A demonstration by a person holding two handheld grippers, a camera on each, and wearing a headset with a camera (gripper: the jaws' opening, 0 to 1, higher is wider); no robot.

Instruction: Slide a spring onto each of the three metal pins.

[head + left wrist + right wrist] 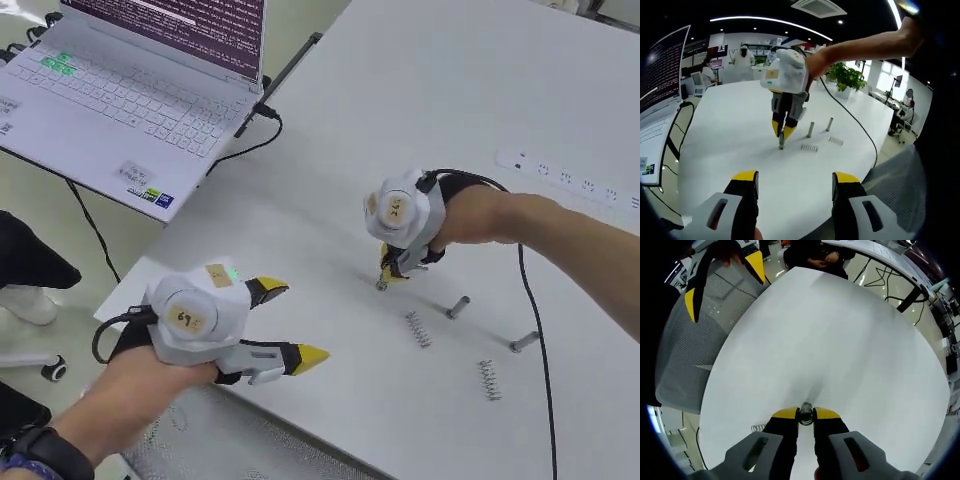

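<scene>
- While the right gripper (392,268) clamps one spring (806,414) at centre frame, three pins (458,307) stand towards the lower right.
- Two loose springs (418,328) lie beside them.
- At lower left, the left gripper (293,322) gapes, empty.

Our left gripper (795,177) gapes over the table (725,130); ahead we see the right gripper (782,131) nipping a spring (781,142), with bare pins (810,129) and loose springs (809,147) beside.

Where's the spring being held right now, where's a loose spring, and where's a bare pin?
held spring (806,415), right gripper view, coil end between the jaws.
loose spring (418,329), head view, middle of its coils.
bare pin (458,307), head view, middle of its shaft.
</scene>
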